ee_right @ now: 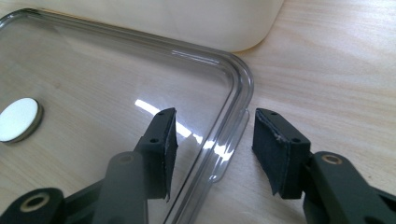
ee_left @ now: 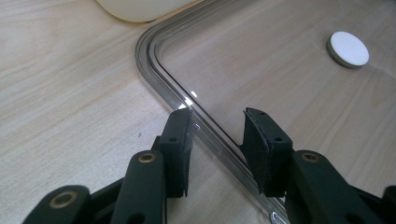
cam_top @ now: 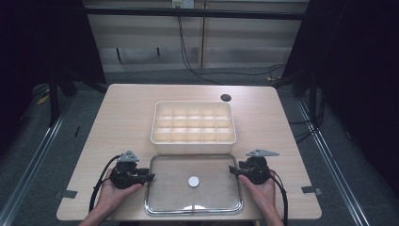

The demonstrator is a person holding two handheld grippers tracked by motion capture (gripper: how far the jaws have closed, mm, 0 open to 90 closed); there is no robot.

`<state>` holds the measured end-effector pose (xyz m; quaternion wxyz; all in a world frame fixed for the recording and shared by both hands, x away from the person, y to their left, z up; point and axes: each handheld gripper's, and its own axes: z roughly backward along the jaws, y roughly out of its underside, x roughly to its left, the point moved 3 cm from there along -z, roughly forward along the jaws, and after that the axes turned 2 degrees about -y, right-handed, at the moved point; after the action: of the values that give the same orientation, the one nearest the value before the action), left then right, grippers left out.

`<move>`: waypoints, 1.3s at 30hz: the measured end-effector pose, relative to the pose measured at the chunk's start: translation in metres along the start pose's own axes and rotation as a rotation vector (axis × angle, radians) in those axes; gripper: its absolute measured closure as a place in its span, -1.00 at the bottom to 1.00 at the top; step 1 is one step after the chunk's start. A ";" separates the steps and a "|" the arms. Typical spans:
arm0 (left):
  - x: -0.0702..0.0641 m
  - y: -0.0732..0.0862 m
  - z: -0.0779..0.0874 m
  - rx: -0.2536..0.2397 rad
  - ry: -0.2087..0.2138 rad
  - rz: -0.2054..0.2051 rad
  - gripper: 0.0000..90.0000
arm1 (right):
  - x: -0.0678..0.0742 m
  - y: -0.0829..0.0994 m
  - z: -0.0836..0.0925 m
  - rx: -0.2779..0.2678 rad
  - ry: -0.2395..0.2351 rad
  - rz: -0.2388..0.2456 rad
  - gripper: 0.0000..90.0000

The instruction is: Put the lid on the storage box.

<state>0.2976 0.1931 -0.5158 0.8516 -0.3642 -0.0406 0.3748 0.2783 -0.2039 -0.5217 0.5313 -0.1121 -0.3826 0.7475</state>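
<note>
Both tongs, left gripper [cam_top: 149, 177] and right gripper [cam_top: 231, 169], gape wide astride opposite rims of the clear lid [cam_top: 193, 162]; uneven closure may let the slick plastic slip or tilt.

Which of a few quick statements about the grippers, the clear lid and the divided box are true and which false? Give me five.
1. The clear lid lies flat on the table, nearer the person than the divided box. True.
2. The left gripper is clamped shut on the lid's rim. False: its jaws are apart, straddling the rim.
3. A white round knob sits at the lid's middle. True.
4. The box compartments hold screws. False: they look empty.
5. The right gripper is open at the lid's edge. True.
</note>
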 end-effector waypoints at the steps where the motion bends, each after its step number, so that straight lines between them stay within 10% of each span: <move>1: 0.000 0.000 0.000 0.000 0.003 -0.002 0.41 | 0.000 0.000 -0.001 -0.005 -0.014 -0.009 0.12; 19: -0.001 0.001 0.000 -0.006 0.006 -0.001 0.42 | -0.016 0.006 0.008 -0.081 -0.201 -0.330 0.28; 39: 0.002 0.002 0.001 -0.011 0.020 0.022 0.44 | -0.014 0.003 0.016 -0.134 -0.345 -0.366 0.51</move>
<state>0.2977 0.1954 -0.5166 0.8459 -0.3728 -0.0303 0.3802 0.2729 -0.2235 -0.5158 0.5758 0.0533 -0.5301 0.6202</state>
